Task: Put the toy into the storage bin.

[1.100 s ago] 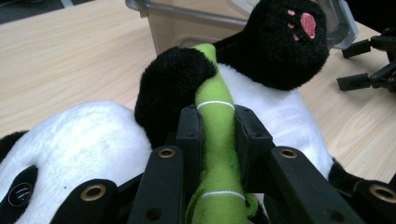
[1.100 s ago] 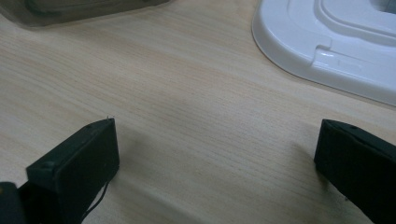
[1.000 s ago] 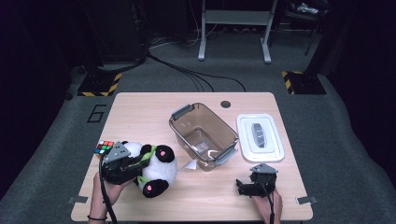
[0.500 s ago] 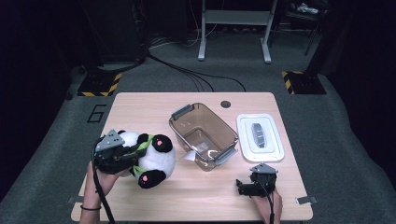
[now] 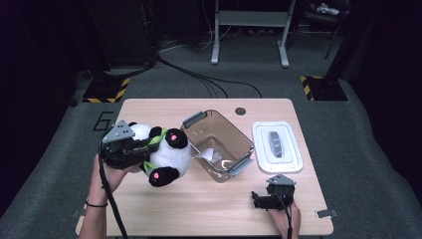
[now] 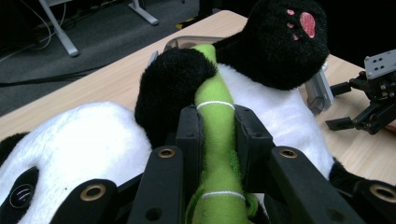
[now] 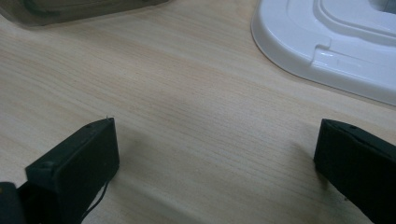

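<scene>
Our left tool [image 6: 218,135] is clenched on the panda's [image 5: 164,154] green bamboo stalk [image 6: 215,121], holding the toy near the table's [image 5: 149,199] left edge; the brown bin [image 5: 219,144] lies just to its right. Our right tool [image 7: 215,163] rests spread wide, empty.

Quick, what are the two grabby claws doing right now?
Left gripper: closed on the toy panda's green bamboo stalk, holding the panda.
Right gripper: open, holding nothing, over the table.
</scene>
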A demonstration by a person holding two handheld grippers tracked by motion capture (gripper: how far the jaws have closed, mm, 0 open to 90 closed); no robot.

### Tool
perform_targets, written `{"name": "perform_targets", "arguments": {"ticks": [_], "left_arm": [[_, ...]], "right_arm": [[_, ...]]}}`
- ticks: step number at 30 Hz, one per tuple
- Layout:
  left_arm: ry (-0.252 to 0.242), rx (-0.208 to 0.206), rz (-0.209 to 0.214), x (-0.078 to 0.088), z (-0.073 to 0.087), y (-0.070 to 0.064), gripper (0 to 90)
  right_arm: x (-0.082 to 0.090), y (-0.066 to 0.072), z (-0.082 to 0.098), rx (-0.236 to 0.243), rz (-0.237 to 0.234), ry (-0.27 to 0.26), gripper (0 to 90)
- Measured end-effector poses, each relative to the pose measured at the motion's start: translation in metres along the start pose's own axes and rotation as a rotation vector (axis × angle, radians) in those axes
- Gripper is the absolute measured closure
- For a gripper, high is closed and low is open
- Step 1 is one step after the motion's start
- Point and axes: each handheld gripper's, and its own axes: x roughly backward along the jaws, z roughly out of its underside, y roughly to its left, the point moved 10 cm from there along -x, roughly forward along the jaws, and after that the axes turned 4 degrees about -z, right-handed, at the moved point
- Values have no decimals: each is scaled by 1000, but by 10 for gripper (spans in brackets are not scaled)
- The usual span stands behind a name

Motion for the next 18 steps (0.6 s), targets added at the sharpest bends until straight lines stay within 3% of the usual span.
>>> {"name": "perform_targets", "arguments": {"ticks": [18], "left_arm": [[9,-95,27,-32,-45,2,741]], "right_arm": [[0,0,0,-1,1,0,0]]}}
